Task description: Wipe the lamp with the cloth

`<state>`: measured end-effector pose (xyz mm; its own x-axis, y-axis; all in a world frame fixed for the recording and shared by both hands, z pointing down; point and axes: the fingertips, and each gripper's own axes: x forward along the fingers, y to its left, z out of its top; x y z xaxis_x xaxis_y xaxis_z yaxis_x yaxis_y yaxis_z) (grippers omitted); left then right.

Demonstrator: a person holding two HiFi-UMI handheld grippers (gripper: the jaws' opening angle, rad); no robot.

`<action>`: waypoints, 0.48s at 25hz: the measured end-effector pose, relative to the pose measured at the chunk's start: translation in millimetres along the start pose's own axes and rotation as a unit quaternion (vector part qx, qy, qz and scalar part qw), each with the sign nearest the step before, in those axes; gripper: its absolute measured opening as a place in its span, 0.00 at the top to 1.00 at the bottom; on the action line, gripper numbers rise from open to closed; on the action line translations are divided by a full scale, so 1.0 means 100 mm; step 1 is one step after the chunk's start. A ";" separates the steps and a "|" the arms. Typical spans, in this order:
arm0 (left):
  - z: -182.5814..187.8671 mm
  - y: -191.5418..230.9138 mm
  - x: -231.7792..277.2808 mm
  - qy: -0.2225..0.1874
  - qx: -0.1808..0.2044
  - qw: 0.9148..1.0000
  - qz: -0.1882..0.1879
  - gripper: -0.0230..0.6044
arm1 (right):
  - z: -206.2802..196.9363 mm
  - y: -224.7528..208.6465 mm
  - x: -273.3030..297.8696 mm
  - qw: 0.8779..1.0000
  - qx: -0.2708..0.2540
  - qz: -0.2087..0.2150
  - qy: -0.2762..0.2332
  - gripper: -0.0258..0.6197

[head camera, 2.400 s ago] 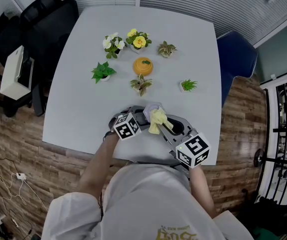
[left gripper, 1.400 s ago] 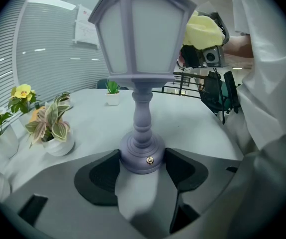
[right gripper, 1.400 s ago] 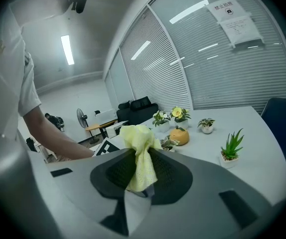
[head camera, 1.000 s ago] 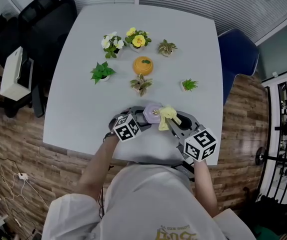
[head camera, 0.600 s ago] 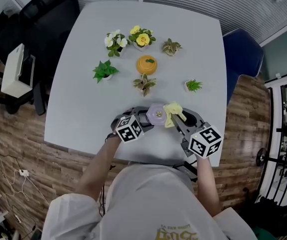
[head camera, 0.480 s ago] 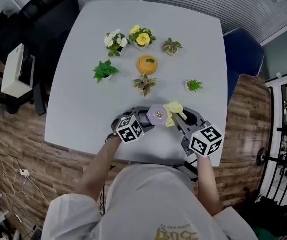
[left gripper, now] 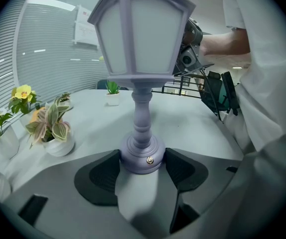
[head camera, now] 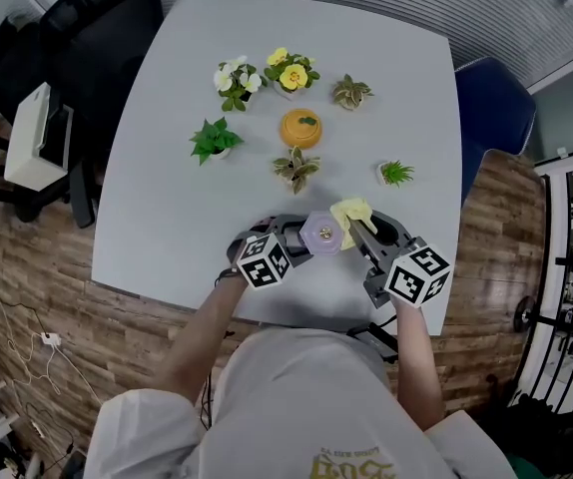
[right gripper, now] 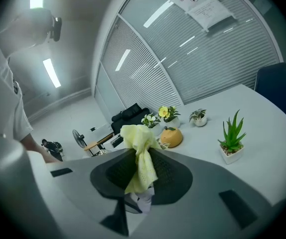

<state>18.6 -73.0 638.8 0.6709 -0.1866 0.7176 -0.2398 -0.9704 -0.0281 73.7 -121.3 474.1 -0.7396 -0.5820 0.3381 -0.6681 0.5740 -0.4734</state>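
The lamp (left gripper: 143, 83) stands upright near the near edge of the counter (head camera: 167, 168), and I have its round lilac base pinched between the two dark pads of my left claw (left gripper: 143, 166). The jaws are closed in on the base from either side, touching it. Above them rise the turned stem and the lantern-shaped shade with its pale panels. From the head view I look straight down on the shade's lilac top, which sits between the two marker cubes.

My right claw (right gripper: 140, 171) is clamped narrow on the cloth (right gripper: 140, 143). It is a pale yellow cloth, bunched up, with its upper part standing above the pads and a strip hanging down between them. In the head view the cloth sits just beside the lamp's top, on its right side. I cannot tell whether it touches the shade.

Farther out on the counter, well apart from the lamp, small pots are spread out. A variegated plant (head camera: 296, 166) is the nearest, with a spiky green plant (head camera: 396, 173) off to its right. Beyond them are an orange pot (head camera: 301, 128) and a leafy green plant (head camera: 212, 140). In the back row stand a white-flowered plant (head camera: 235, 78), a yellow-flowered plant (head camera: 291, 71) and another small variegated plant (head camera: 351, 91).

A blue chair (head camera: 491, 108) stands at the counter's right side and a black chair (head camera: 77, 38) at its far left corner.
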 end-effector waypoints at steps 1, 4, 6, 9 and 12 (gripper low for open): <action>0.00 0.00 0.00 0.000 0.000 1.000 0.000 0.49 | 0.00 -0.01 0.01 1.000 0.004 0.003 -0.001 0.83; 0.00 0.00 0.00 0.000 0.000 1.000 0.000 0.49 | 0.02 -0.04 0.05 1.000 0.012 0.008 -0.004 0.83; 0.00 0.00 0.00 0.000 0.000 1.000 0.000 0.49 | 0.03 -0.05 0.09 1.000 0.018 0.013 -0.006 0.83; 0.00 0.01 0.00 0.000 0.001 1.000 0.000 0.49 | 0.04 -0.07 0.15 0.999 0.024 0.023 -0.008 0.83; -0.01 0.01 0.00 0.000 0.000 1.000 0.000 0.49 | 0.04 -0.10 0.20 0.999 0.027 0.034 -0.005 0.83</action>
<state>18.2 -73.9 639.4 0.6705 -0.1868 0.7180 -0.2401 -0.9703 -0.0282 65.6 -141.1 482.0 -0.7821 -0.5483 0.2963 -0.6108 0.5801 -0.5388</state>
